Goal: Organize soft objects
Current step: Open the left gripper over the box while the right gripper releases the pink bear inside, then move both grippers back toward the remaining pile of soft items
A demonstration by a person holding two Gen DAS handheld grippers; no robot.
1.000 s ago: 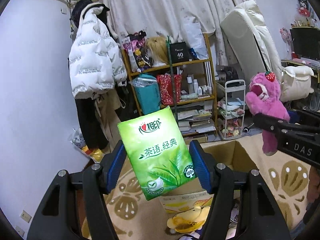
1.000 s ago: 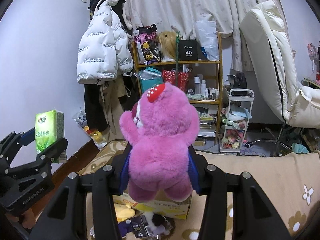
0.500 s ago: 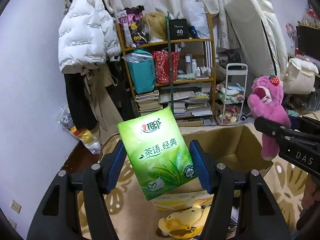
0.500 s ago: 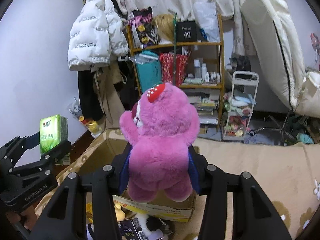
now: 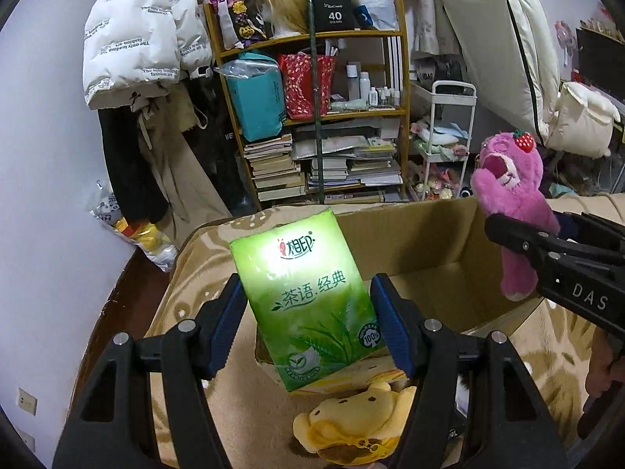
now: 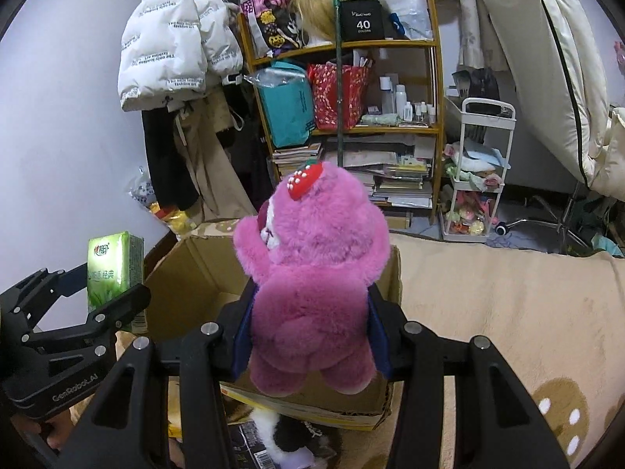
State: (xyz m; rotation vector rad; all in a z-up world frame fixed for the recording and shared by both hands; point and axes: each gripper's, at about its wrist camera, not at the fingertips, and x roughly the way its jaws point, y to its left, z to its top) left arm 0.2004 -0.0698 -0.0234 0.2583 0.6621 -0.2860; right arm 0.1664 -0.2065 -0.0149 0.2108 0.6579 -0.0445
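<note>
My left gripper [image 5: 306, 318] is shut on a green tissue pack [image 5: 304, 297], its blue pads pressed on both sides, held over the near edge of an open cardboard box [image 5: 414, 234]. My right gripper [image 6: 310, 336] is shut on a pink plush bear [image 6: 312, 269] with a strawberry on its head, held above the same box [image 6: 187, 273]. From the left wrist view the bear [image 5: 511, 203] hangs at the box's right corner. The tissue pack [image 6: 111, 269] appears at the left of the right wrist view. A yellow plush [image 5: 351, 426] lies below the left gripper.
The box sits on a beige patterned blanket [image 6: 488, 305]. A black and white plush [image 6: 289, 434] lies under the right gripper. Behind stand a cluttered wooden shelf [image 5: 312, 117], a white cart [image 6: 480, 172], hanging jackets [image 5: 136, 39] and a cream chair [image 6: 554, 58].
Both grippers have sunk toward the box with their loads still held. The box opening now shows larger and nearer in both views.
</note>
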